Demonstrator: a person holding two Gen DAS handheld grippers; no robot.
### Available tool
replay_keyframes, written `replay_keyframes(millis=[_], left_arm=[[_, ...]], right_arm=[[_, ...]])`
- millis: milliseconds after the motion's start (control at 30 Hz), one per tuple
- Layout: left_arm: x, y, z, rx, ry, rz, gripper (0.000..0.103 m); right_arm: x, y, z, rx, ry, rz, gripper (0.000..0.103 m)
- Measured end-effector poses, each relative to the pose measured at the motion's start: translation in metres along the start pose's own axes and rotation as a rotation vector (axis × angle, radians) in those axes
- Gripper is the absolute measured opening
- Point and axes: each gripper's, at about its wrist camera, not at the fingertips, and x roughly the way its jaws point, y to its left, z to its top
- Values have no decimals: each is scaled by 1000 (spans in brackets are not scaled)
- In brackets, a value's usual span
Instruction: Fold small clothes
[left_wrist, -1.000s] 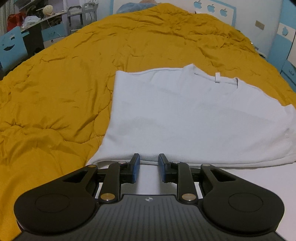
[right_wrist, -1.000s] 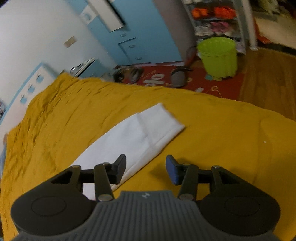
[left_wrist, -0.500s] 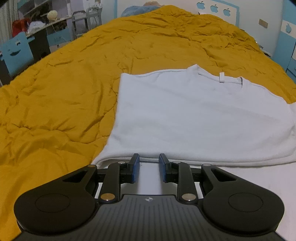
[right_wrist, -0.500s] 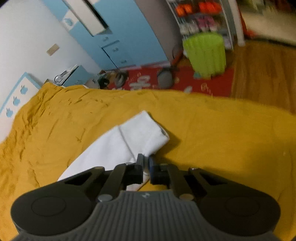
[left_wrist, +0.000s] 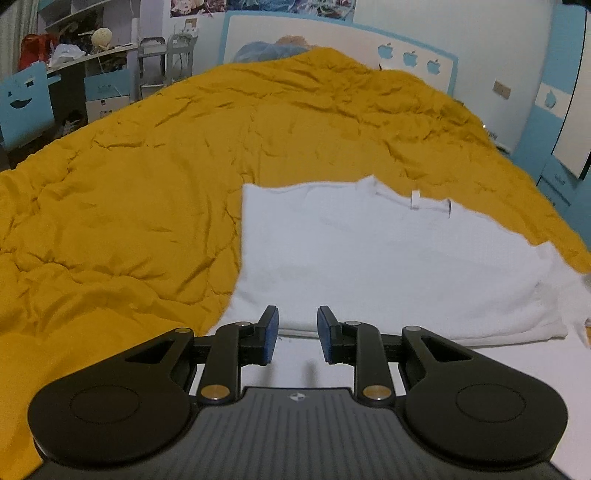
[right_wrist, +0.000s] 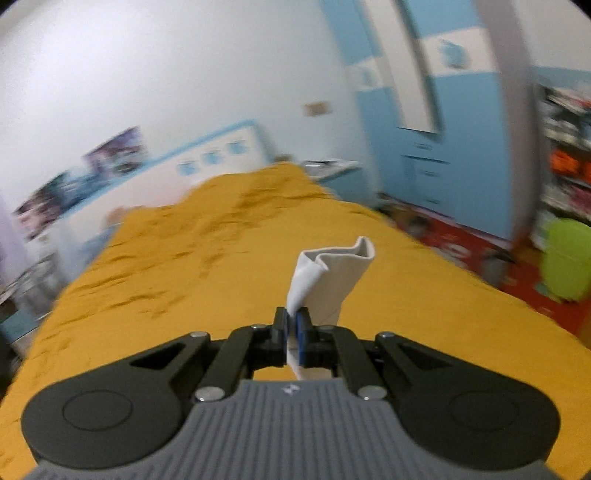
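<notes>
A white T-shirt (left_wrist: 369, 258) lies flat on the mustard quilt (left_wrist: 129, 206), its collar with a small label away from me. My left gripper (left_wrist: 297, 332) hovers over the shirt's near part. It is open, with a gap between its blue pads (left_wrist: 272, 325) and nothing pinched. In the right wrist view, my right gripper (right_wrist: 293, 325) is shut on the shirt's white sleeve (right_wrist: 332, 273). The sleeve stands up crumpled from the jaws, lifted above the quilt (right_wrist: 184, 295). That view is blurred by motion.
A white and blue headboard (left_wrist: 369, 55) stands at the bed's far end. A cluttered desk (left_wrist: 74, 74) is beyond the left edge. Right of the bed are blue wardrobes (right_wrist: 424, 129), a red rug (right_wrist: 461, 243) and a green bin (right_wrist: 569, 262).
The right gripper went from open beside the sleeve to shut on it, then swung up and away, carrying the sleeve off the quilt. The left gripper rose a little, its jaws unchanged.
</notes>
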Motion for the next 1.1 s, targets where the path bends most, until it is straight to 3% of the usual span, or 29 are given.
replay_keyframes(millis=[133, 233, 367, 533, 667, 867, 1033, 1100], left_arm=[[-8, 16, 5, -54, -12, -34, 30], [-8, 25, 8, -82, -7, -59, 30], [-7, 35, 12, -120, -2, -93, 30], [0, 47, 9, -173, 30, -116, 30], [5, 56, 2, -187, 42, -123, 30], [10, 68, -2, -257, 35, -173, 37], [13, 73, -2, -297, 41, -277, 40], [15, 77, -3, -334, 48, -322, 47]], right_arm=[[-3, 102, -2, -92, 17, 132, 0], [1, 171, -21, -165, 45, 210, 0], [19, 243, -73, -222, 147, 287, 0], [51, 305, -168, -331, 294, 311, 0], [82, 322, -234, -347, 433, 331, 0], [104, 341, -298, -395, 565, 384, 1], [110, 335, -333, -392, 667, 431, 14], [110, 330, -334, -359, 696, 473, 24]])
